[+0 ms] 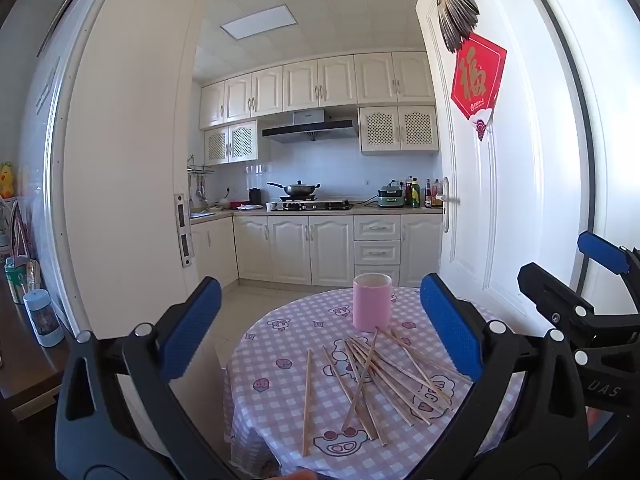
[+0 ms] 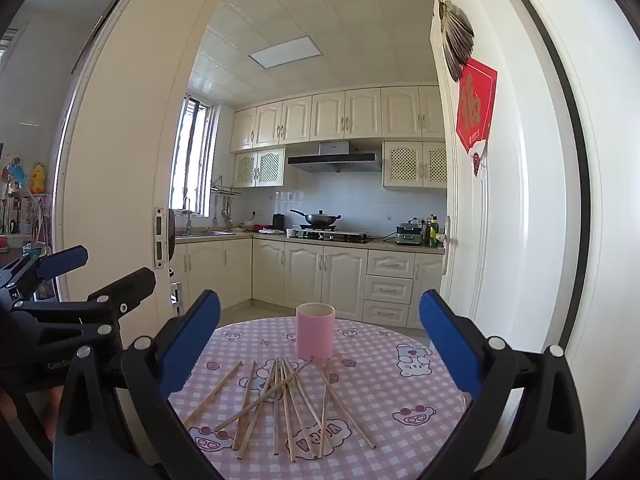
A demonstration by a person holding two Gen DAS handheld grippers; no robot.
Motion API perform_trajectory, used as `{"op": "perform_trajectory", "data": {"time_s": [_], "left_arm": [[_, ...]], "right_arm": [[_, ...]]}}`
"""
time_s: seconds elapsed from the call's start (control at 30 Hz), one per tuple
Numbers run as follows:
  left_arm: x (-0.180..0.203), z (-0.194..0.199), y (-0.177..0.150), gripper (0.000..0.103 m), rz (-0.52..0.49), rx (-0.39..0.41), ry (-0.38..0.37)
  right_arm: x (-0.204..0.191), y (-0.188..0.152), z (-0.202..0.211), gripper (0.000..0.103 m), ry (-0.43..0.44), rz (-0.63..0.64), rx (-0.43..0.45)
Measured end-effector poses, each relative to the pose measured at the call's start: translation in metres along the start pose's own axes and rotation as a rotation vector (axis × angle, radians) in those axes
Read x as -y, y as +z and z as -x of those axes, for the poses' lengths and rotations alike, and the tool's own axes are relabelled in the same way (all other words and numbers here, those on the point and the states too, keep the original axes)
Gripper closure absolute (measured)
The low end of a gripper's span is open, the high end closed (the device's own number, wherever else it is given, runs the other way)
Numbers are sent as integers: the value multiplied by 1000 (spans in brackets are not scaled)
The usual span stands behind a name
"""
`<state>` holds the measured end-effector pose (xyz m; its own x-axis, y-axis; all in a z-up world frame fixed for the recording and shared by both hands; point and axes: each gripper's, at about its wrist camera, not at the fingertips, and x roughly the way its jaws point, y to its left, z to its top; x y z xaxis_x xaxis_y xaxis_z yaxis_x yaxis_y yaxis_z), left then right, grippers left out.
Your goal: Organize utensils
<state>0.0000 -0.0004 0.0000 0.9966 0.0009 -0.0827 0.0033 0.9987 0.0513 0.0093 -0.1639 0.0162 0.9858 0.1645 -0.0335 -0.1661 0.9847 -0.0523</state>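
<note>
Several wooden chopsticks (image 1: pixel 360 380) lie scattered in a loose crossed pile on a round table with a pink checked cloth (image 1: pixel 280 344). One chopstick (image 1: pixel 307 400) lies apart on the left. Behind the pile a pink cup (image 1: pixel 372 302) stands upright. My left gripper (image 1: pixel 320 284) hangs open in front of the table with nothing between its blue pads. The right gripper (image 1: pixel 556 256) shows at the right edge. In the right wrist view the right gripper (image 2: pixel 320 298) is open and holds nothing, framing the cup (image 2: pixel 315 332) and the chopsticks (image 2: pixel 276 400). The left gripper (image 2: pixel 116 266) is beside it on the left.
A white door (image 1: pixel 480 200) stands open just right of the table. On the left, a dark wooden side table (image 1: pixel 24 360) holds a pale blue bottle (image 1: pixel 44 318). Beyond the doorway is a kitchen with white cabinets (image 1: pixel 312 248) and tiled floor.
</note>
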Motion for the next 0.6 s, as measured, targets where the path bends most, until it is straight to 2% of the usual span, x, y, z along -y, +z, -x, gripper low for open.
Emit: {"op": "perform_trajectory", "data": {"time_s": [0.6], "left_arm": [[1, -3, -4, 6, 8, -7, 4]], "right_arm": [[1, -3, -3, 7, 10, -12, -18]]}}
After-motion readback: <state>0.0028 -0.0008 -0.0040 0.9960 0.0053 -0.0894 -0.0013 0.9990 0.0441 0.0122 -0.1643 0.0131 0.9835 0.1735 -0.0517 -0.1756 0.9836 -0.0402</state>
